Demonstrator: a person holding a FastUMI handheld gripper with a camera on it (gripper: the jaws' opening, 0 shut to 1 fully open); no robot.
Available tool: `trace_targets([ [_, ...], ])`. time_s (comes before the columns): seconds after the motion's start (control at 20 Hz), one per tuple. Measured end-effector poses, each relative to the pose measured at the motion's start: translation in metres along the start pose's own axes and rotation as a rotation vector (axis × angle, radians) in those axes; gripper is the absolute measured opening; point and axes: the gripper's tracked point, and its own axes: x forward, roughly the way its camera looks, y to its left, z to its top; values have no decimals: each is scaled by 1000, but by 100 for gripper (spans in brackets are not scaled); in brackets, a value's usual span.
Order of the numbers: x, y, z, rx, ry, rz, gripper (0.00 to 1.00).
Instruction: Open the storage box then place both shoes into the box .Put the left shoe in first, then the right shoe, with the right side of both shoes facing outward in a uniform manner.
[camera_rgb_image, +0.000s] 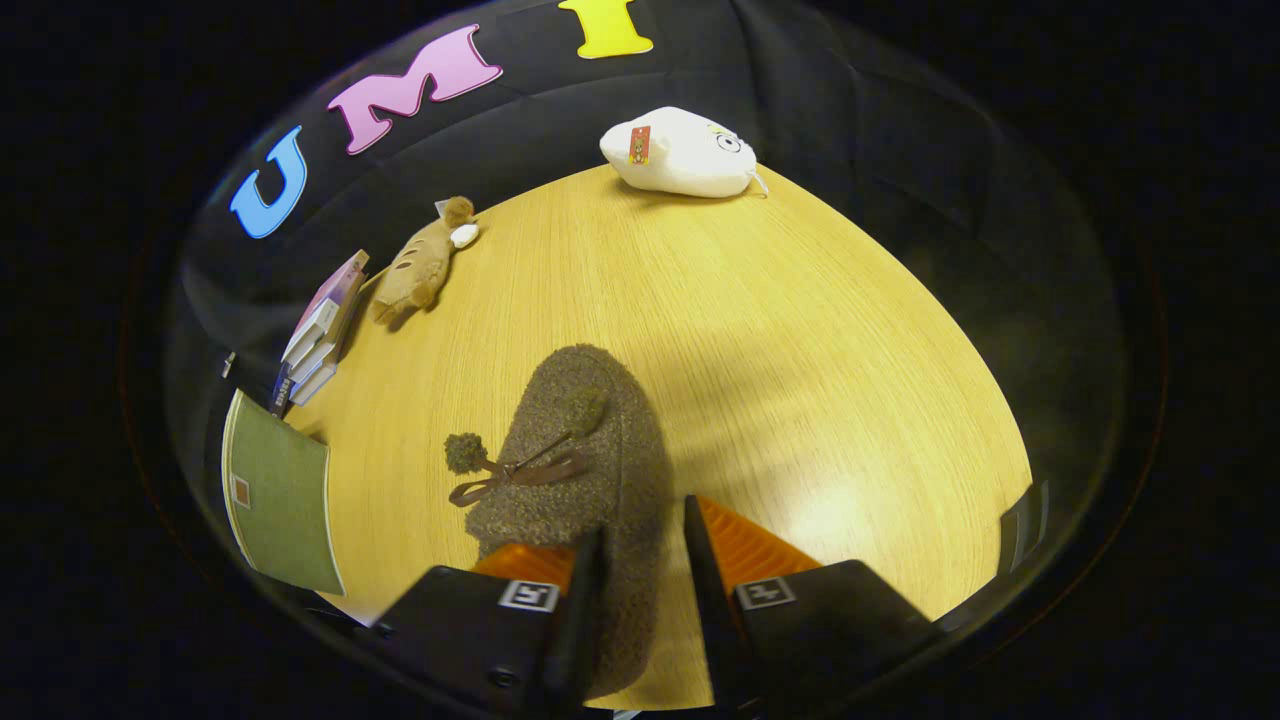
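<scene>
A brown fuzzy shoe (585, 440) with a dark ribbon bow and two pom-poms points away from me over the wooden table (800, 330). Its near end sits between my fingers, and my gripper (643, 520) is shut on that part of it. The shoe throws a shadow on the table to its right, so it seems to hang a little above the surface. Left of the fingers stands a green storage box (280, 495) with a small square label; I cannot tell whether it is open. The heel of the shoe is hidden behind the fingers.
A stack of books (320, 335) stands beyond the green box at the table's left edge. A tan plush toy (420, 265) lies past the books. A white plush (680, 150) rests at the far edge. Bare wood stretches right of the shoe.
</scene>
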Motion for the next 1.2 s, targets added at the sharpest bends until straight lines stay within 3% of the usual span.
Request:
trace_targets([
  [0.05,2,-1,-2,-18,3,-23,27],
  [0.1,1,-6,-3,-43,-3,-48,26],
  [0.15,-1,-6,-2,-59,-8,-66,17],
  [0.25,-4,4,-5,-49,13,-46,7],
  [0.65,-88,89,25,22,-62,13,7],
  [0.9,-154,219,47,14,-142,124,7],
  [1.2,-179,377,25,-11,-109,274,7],
])
